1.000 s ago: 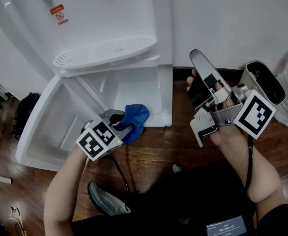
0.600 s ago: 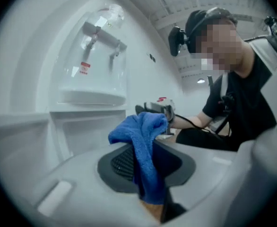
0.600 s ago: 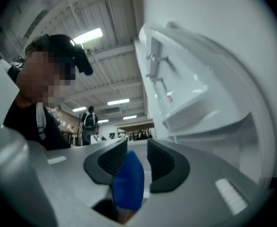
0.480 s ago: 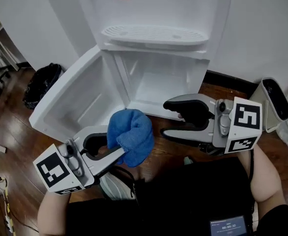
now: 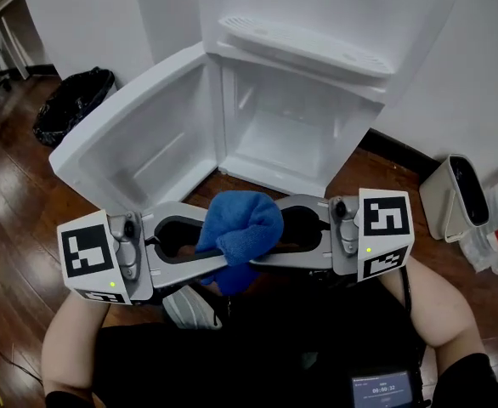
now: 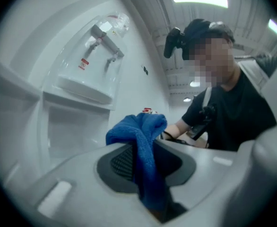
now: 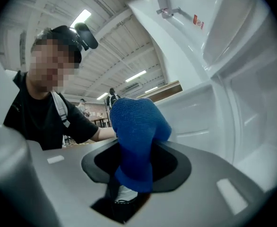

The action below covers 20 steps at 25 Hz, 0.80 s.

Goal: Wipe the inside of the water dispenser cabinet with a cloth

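Head view: a person holds the left gripper [image 5: 213,246] and the right gripper [image 5: 262,232] tip to tip at lap height, both meeting on a bunched blue cloth [image 5: 242,223] in front of the open water dispenser cabinet [image 5: 291,138]. The left fingers are clamped on the cloth, which drapes over them and hides their tips. The right fingers stand apart around the same wad and have just been closing; in the right gripper view dark gaps show on both sides of the fabric, so its pads do not appear to press.

The cabinet door [image 5: 130,155] is swung wide to the left, its lower corner close to the left gripper's marker cube [image 5: 87,257]. The opening faces the grippers across a strip of wooden floor [image 5: 11,194]. The drip shelf [image 5: 304,42] juts above the opening, and the frame's top edge cuts off the dispenser's upper body; the taps [image 6: 103,38] show only in the left gripper view.

A black bag [image 5: 72,100] sits left of the door, and a white bin [image 5: 457,195] stands to the right by the wall. Clear plastic items at the right edge are cropped and hard to identify. A shoe [image 5: 189,306] pokes out under the grippers.
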Each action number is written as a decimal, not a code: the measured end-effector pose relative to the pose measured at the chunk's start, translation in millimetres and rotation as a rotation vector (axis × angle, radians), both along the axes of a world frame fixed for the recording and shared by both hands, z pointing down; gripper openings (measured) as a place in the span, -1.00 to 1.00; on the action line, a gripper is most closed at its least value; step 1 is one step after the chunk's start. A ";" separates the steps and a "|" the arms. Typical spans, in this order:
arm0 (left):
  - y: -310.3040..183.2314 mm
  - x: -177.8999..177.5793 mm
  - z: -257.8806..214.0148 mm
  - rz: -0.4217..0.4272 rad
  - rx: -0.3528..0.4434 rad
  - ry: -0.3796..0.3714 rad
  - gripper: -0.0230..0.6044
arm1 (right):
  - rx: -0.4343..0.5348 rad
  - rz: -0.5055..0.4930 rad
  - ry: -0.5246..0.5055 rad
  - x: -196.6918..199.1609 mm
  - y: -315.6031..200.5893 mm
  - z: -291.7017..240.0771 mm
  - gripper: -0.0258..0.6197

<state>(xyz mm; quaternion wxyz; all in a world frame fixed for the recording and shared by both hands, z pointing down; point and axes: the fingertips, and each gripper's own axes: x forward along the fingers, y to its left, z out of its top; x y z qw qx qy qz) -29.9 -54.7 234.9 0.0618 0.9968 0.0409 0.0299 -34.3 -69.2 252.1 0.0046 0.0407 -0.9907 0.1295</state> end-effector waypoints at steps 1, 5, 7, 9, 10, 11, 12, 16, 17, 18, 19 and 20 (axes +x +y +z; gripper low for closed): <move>3.5 -0.6 -0.7 0.037 -0.039 0.021 -0.63 | -0.011 -0.025 -0.013 -1.2 3.6 0.8 -0.43; 8.3 -5.0 -3.9 0.106 -0.157 0.077 -0.41 | -0.060 -0.051 -0.071 1.6 5.7 -0.3 -0.51; 1.6 -12.3 -10.2 0.082 -0.160 0.094 -0.10 | -0.080 -0.025 -0.116 8.4 -0.2 -8.4 -0.52; -11.6 -20.8 -17.4 -0.001 -0.134 0.095 0.00 | -0.077 0.047 -0.147 18.5 -11.7 -17.1 -0.53; -20.1 -25.1 -22.9 -0.064 -0.110 0.084 0.02 | -0.071 0.108 -0.152 25.1 -20.5 -19.7 -0.53; -29.8 -30.1 -30.7 -0.142 -0.080 0.068 0.02 | -0.062 0.188 -0.144 32.9 -32.1 -20.3 -0.54; -39.9 -36.3 -40.6 -0.229 -0.047 0.049 0.02 | -0.043 0.289 -0.120 42.0 -46.6 -18.3 -0.54; -68.9 -78.1 -76.7 -0.585 0.038 0.027 0.02 | 0.037 0.746 0.127 83.5 -119.7 14.4 -0.53; -71.0 -88.5 -78.0 -0.650 0.034 0.026 0.01 | 0.036 0.831 0.184 92.0 -138.0 23.9 -0.53; -70.9 -96.6 -75.8 -0.696 0.020 0.023 0.01 | 0.027 0.903 0.222 99.5 -156.4 31.0 -0.53; -68.5 -101.8 -71.8 -0.722 0.002 0.019 0.00 | 0.018 0.967 0.238 105.9 -175.2 35.0 -0.53; -63.9 -104.2 -67.4 -0.729 -0.014 0.016 0.00 | 0.013 1.026 0.239 111.4 -194.4 35.8 -0.53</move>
